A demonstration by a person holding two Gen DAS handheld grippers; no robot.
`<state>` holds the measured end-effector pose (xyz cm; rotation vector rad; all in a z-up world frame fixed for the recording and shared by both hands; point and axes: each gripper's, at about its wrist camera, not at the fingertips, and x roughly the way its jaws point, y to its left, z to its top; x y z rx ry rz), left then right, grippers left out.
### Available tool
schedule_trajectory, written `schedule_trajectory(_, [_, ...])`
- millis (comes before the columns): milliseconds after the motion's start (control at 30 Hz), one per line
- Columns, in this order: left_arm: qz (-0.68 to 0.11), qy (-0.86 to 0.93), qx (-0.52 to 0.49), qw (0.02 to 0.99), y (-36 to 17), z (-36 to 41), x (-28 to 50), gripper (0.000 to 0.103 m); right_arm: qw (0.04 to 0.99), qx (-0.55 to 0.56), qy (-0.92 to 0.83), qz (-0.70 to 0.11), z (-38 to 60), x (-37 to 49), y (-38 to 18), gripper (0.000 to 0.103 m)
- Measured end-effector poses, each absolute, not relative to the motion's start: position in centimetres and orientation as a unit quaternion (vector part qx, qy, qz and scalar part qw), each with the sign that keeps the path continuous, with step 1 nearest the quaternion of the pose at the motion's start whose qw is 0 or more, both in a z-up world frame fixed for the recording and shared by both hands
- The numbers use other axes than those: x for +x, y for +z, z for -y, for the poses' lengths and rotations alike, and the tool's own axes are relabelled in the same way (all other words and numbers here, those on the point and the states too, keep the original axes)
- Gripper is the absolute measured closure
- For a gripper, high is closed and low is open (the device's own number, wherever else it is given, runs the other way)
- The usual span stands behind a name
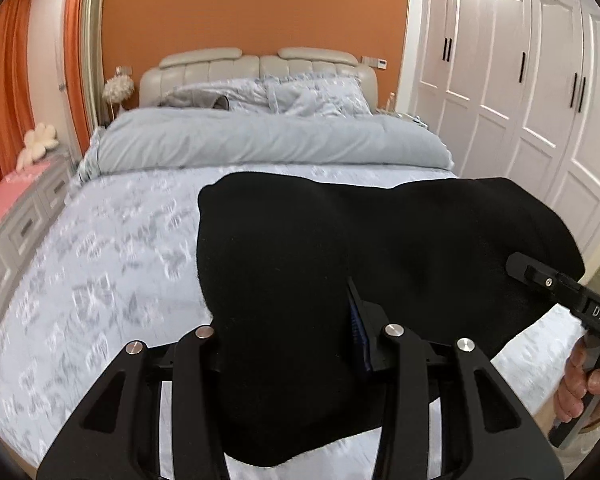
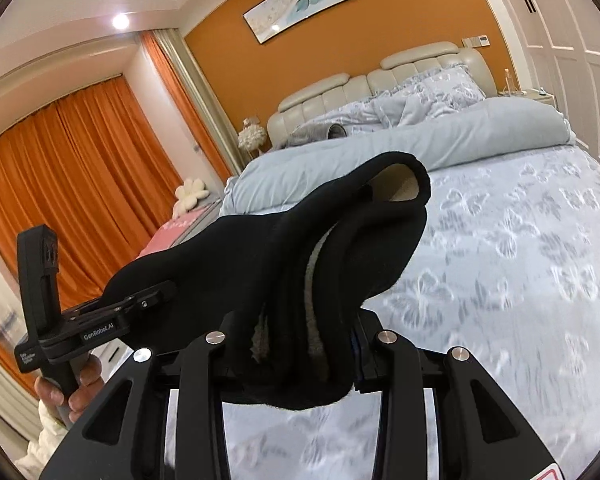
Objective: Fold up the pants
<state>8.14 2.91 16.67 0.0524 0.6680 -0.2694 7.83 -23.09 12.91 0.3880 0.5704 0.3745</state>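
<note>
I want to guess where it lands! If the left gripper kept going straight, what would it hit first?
The black pants it already grips fill its path. Past them, probably the bed, then the grey duvet; depth is hard to judge.

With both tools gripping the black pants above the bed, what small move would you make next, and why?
Probably lower both together toward the bedsheet. The left tool and right tool each clamp the bunched pants, which hang lifted and unspread.
</note>
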Motion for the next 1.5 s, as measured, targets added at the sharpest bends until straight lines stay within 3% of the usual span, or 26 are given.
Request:
schedule_trajectory(400, [-0.309, -0.099, 0.030, 0.946, 11.4, -1.1, 22.0, 0.062, 0.927, 0.194, 0.168, -0.273, 24.1, 21.7, 6.8, 0.070])
schedule_trajectory(767, [-0.354, -0.096, 0.021, 0.930, -0.8, -0.1, 32.7, 0.062, 0.911, 0.211, 0.151, -0.321, 25.0, 31.8, -5.6, 0.070])
schedule_trajectory(967, [-0.368, -0.095, 0.017, 0.925, -7.0, -0.2, 34.3, 0.059, 0.899, 0.216, 0.147, -0.351, 25.6, 34.1, -12.4, 0.068])
schedule_trajectory(1067, [-0.351, -0.096, 0.039, 0.931, -8.0, 0.1, 33.2, 0.051, 0.895, 0.216, 0.156, -0.358, 26.0, 34.0, -13.7, 0.058])
schedule_trajectory(1133, [-0.373, -0.094, 0.029, 0.923, -9.5, -0.8, 33.2, 0.030, 0.883, 0.221, 0.153, -0.384, 26.4, 34.0, -14.9, 0.041])
schedule_trajectory(1167, [-0.392, -0.100, 0.020, 0.914, -10.3, -1.4, 33.4, 0.027, 0.874, 0.235, 0.151, -0.397, 27.0, 33.8, -15.4, 0.029])
schedule_trajectory(1200, [-0.404, -0.106, 0.008, 0.909, -10.7, -2.1, 33.3, 0.024, 0.866, 0.247, 0.149, -0.408, 27.6, 33.6, -15.5, 0.025])
schedule_trajectory(1367, [-0.367, -0.102, -0.028, 0.924, -6.1, -5.9, 30.3, 0.014, 0.876, 0.215, 0.119, -0.414, 28.8, 31.9, -12.3, 0.022])
schedule_trajectory(1400, [-0.360, -0.097, -0.026, 0.928, -5.2, -6.0, 30.4, 0.008, 0.881, 0.211, 0.120, -0.406, 28.6, 32.2, -11.3, 0.020])
schedule_trajectory(1500, [-0.366, -0.074, -0.037, 0.927, -2.4, -5.4, 33.3, 0.006, 0.881, 0.228, 0.119, -0.396, 28.2, 34.7, -9.9, 0.018])
